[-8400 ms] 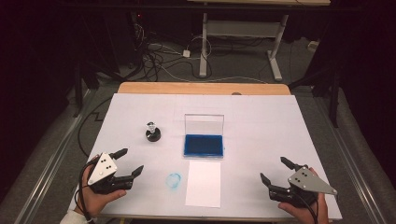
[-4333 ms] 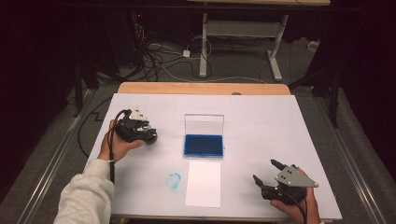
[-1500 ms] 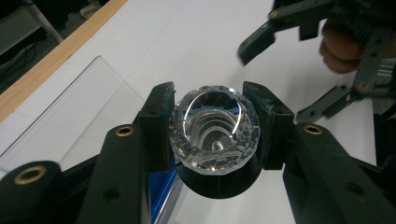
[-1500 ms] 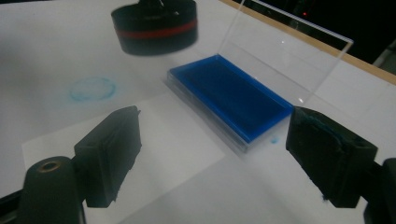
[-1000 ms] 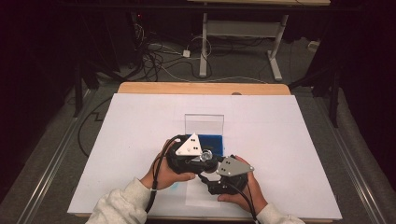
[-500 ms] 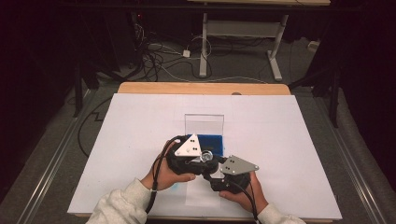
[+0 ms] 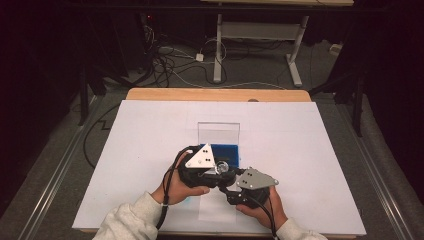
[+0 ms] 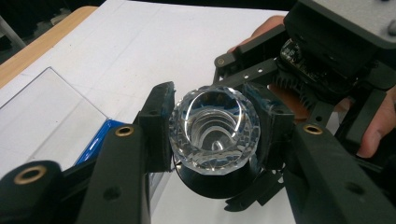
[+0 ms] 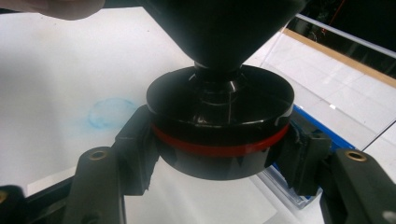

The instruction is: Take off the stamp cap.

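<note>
Oddly faceted crystal knob (image 8: 214,132) (round black base (image 9: 219,123))

The high view is soft and low in detail: a brightly lit white bench (image 7: 310,150) stands out evenly against a dark, underexposed room behind it. The left gripper view is sharp on a faceted clear knob (image 8: 214,130) that catches small glints. In the right gripper view a dark shape above a black disc (image 9: 219,121) is blurred.

The clear faceted glass knob (image 8: 213,132) sits atop the round black base (image 9: 219,122). Both are above the white paper sheet (image 7: 216,206), in front of the blue ink pad (image 7: 227,152).
</note>
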`<action>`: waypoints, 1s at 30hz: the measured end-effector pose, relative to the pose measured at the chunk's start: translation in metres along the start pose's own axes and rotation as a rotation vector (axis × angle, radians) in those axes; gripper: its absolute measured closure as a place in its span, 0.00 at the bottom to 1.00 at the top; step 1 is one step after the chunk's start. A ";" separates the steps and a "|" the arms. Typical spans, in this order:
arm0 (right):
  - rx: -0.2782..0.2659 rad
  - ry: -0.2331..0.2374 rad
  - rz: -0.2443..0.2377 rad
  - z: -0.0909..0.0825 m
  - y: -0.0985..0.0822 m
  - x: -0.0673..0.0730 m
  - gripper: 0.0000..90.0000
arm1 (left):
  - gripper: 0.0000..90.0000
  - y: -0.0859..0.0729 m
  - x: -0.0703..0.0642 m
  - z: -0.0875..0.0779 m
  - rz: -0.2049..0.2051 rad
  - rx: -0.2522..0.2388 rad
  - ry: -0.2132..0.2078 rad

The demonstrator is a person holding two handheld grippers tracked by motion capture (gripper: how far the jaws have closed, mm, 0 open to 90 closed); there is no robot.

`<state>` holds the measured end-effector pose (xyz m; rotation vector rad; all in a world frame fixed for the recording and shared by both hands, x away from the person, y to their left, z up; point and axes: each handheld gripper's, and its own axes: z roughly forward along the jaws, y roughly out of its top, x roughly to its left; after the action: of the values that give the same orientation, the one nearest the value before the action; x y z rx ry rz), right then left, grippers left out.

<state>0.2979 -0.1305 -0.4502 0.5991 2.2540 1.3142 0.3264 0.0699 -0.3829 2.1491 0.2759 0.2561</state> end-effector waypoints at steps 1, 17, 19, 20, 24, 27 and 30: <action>0.000 0.000 0.000 0.000 0.000 0.000 0.43 | 0.60 0.000 0.000 0.000 0.000 0.002 -0.004; 0.038 0.014 -0.068 -0.006 0.002 0.001 0.43 | 0.61 0.001 -0.003 0.000 0.019 0.016 -0.031; 0.040 0.018 -0.075 -0.006 0.002 0.002 0.43 | 0.61 0.001 -0.004 0.000 0.025 0.014 -0.031; 0.040 0.020 -0.074 -0.006 0.002 0.002 0.43 | 0.61 0.001 -0.004 0.000 0.027 0.014 -0.030; 0.046 0.029 -0.078 -0.006 0.002 0.002 0.43 | 0.61 0.002 -0.005 0.000 0.035 0.029 -0.035; 0.051 0.025 -0.093 -0.006 0.002 0.002 0.43 | 0.61 0.002 -0.005 0.000 0.033 0.031 -0.038; 0.055 0.029 -0.091 -0.006 0.002 0.002 0.43 | 0.61 0.002 -0.005 0.001 0.034 0.036 -0.040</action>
<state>0.2927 -0.1323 -0.4460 0.4933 2.3191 1.2285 0.3224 0.0668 -0.3817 2.1934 0.2228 0.2287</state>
